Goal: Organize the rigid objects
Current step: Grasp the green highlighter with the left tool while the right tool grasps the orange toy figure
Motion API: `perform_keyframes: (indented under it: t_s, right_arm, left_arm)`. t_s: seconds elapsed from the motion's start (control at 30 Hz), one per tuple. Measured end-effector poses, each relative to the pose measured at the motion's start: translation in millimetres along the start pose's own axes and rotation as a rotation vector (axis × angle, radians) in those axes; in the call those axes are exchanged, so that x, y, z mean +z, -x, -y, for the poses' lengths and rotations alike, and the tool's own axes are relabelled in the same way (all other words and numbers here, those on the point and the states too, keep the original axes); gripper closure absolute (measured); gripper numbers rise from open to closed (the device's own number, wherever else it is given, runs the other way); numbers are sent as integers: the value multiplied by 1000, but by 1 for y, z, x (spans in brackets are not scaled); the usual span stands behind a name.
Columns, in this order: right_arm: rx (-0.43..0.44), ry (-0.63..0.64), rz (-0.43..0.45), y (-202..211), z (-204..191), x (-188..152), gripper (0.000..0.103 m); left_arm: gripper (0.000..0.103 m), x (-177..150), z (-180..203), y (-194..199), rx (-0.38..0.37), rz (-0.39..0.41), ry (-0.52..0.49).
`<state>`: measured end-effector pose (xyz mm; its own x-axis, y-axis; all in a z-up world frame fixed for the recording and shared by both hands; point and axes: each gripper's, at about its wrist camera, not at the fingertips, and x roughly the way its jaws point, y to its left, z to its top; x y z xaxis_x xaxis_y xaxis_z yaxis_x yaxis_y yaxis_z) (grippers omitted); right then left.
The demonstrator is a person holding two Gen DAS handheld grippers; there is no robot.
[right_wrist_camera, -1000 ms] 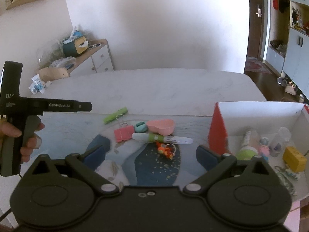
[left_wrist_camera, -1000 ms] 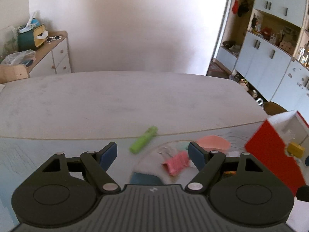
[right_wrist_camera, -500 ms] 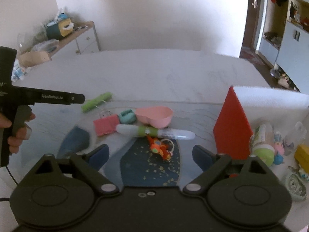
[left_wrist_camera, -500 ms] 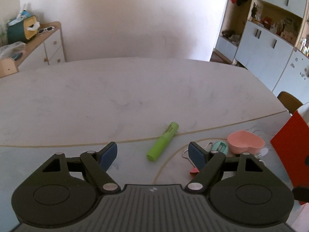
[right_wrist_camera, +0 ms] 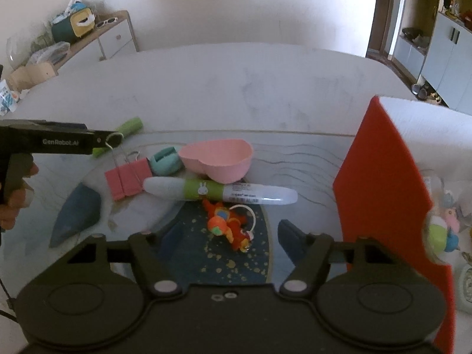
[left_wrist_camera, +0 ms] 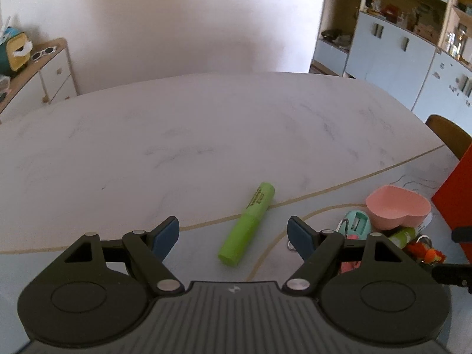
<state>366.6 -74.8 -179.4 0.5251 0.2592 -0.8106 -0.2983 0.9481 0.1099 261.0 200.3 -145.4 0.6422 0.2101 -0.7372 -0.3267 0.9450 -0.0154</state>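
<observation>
Green plastic caught our eye first: a highlighter lay on the pale table straight ahead of our left gripper, whose blue pads stood well apart with nothing between them. From the left wrist we saw its full length, slanted across a thin curved line on the table mat; from the right wrist only its far end showed behind the left tool's black body.

Our right gripper hung above a small orange toy figure with a white ring. Its jaws had just been closing, yet they stood apart and gripped nothing — the toy lay on the mat ahead of the fingertips, untouched. Only this view laid out the whole cluster: a white marker with a green band, a pink binder clip just beside it, a teal sharpener and a pink heart-shaped dish. We could see nothing in the dish.

Beside the cluster stood a box with a red side wall. The left view showed merely a red sliver of it; the right view showed small toys inside — a green-and-white ball shape and pale pink and blue pieces, too blurred for us to name.
</observation>
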Motion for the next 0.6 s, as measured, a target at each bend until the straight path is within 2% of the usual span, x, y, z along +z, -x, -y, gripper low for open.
perform_keyframes:
  t_s: [0.17, 0.23, 0.4, 0.57, 0.6]
  right_arm:
    - [8, 24, -5, -5, -2, -1, 45]
    - [11, 25, -10, -7, -2, -1, 49]
    - [0, 45, -14, -10, -3, 0, 56]
    - [-5, 41, -9, -12, -2, 0, 62]
    - [-8, 44, -7, -13, -3, 0, 63]
  left_arm:
    - [23, 1, -2, -7, -16, 1, -19]
    - [32, 0, -2, -10, -15, 1, -25]
    - [43, -1, -1, -16, -14, -6, -30]
    - [49, -1, 3, -18, -11, 9, -37]
    - [55, -2, 4, -18, -8, 12, -44]
